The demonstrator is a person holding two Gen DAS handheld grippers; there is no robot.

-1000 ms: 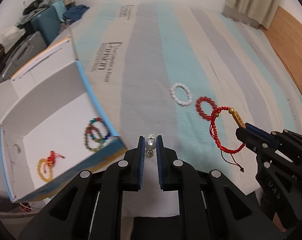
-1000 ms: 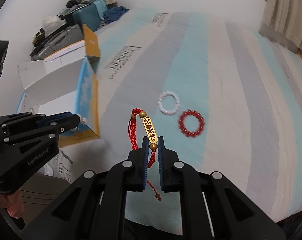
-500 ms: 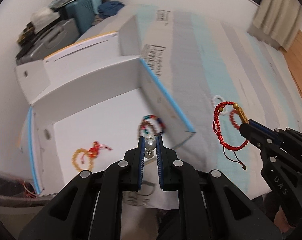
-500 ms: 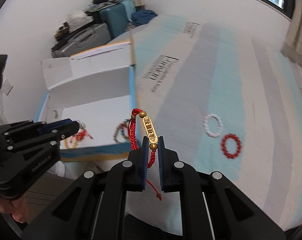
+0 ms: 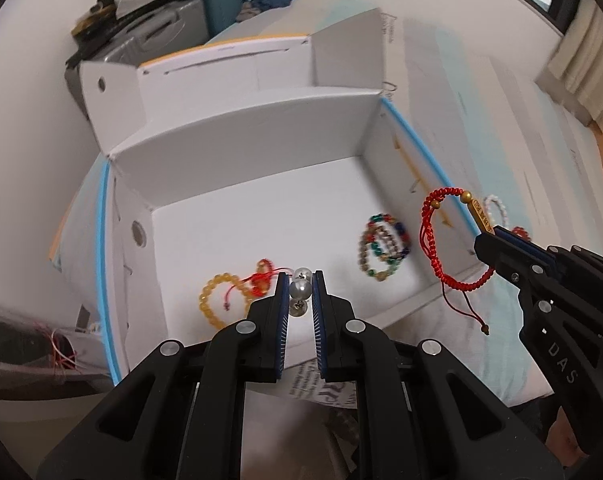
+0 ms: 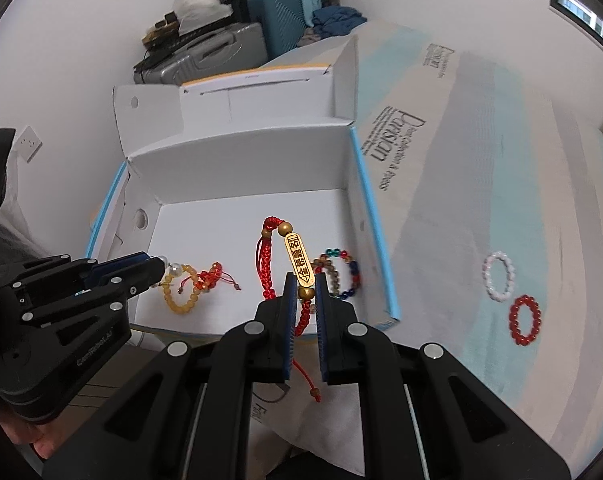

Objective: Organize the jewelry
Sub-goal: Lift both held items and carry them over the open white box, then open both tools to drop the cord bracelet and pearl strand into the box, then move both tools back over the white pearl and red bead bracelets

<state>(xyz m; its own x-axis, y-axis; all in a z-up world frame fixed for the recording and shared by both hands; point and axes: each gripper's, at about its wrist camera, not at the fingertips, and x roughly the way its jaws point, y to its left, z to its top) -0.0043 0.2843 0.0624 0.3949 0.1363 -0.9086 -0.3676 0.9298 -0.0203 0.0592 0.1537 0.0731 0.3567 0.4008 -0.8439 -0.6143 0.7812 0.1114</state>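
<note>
Striped mattress (image 6: 481,168) bears open white box (image 6: 261,152)

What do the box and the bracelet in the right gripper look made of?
Box: thin white cardboard, matte, by its folded flaps, punched holes and crisp creases; blue edging outside.
Bracelet: braided red cord, by its knotted weave and loose tail, with a shiny gold-coloured bar and beads, likely metal or plated, which of the two can't be told. The right gripper is shut on it.
</note>
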